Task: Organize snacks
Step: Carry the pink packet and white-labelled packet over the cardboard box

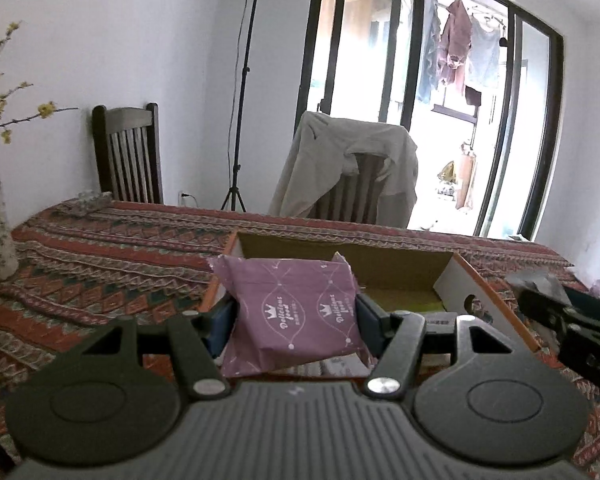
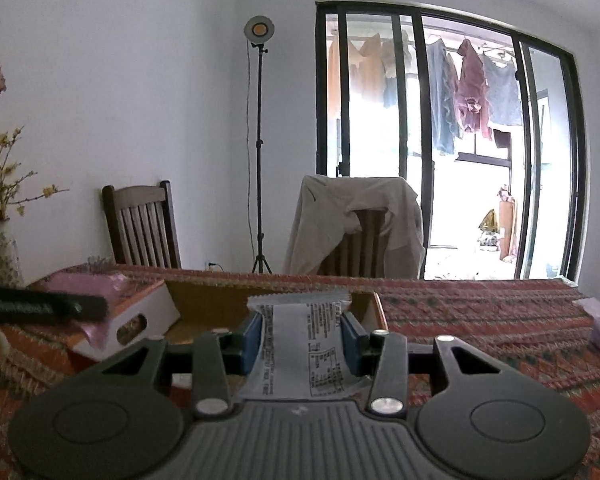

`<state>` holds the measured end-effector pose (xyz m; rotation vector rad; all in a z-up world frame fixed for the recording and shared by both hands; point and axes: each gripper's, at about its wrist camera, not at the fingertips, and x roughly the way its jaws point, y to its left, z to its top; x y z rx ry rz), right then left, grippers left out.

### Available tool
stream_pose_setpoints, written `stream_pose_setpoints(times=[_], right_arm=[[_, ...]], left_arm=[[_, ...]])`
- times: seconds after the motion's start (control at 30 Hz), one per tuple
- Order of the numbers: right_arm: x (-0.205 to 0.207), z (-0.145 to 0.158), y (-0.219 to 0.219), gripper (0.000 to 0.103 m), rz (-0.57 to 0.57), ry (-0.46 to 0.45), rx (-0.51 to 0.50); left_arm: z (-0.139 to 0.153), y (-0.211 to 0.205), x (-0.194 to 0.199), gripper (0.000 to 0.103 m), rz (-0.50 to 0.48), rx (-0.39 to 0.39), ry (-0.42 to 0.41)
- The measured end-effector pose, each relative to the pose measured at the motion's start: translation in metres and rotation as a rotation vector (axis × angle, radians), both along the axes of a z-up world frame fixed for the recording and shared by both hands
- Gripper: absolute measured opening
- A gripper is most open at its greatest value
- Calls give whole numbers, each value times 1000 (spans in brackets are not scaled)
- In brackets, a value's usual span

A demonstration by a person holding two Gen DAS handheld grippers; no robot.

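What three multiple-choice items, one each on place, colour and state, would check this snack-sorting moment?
1. Where does the open cardboard box sit?
A. on the patterned tablecloth
B. on a chair seat
C. on the floor

2. What colour is the snack packet in the left tongs?
A. green
B. purple
C. yellow

3. What state are the right tongs in?
A. open and empty
B. shut on a white printed packet
C. shut on a glass jar

Answers:
1 A: the box's walls rise straight from the red patterned cloth.
2 B: the wrapper is purple with white crown marks and lettering.
3 B: both blue pads press the sides of the white packet with black print.
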<state>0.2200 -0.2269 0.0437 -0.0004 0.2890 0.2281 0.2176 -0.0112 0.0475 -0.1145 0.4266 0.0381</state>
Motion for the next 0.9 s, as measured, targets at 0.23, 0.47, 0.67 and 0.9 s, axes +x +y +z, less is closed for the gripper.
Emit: stream_pose_setpoints(times=[0.23,0.47,0.67,0.9], right_arm=[[43,-2,18,41,3,16,4],[72,-23,21,41,4,52,37],[78,-42,20,41,18,96,25],[74,-50,27,46,28,117,-7]], left_arm=[[-11,-9,35,64,3,-4,13],[-27,-7,55,64,-2,2,3],[-39,-8,63,64,-14,39,36],[-47,-3,66,66,-8,21,74]])
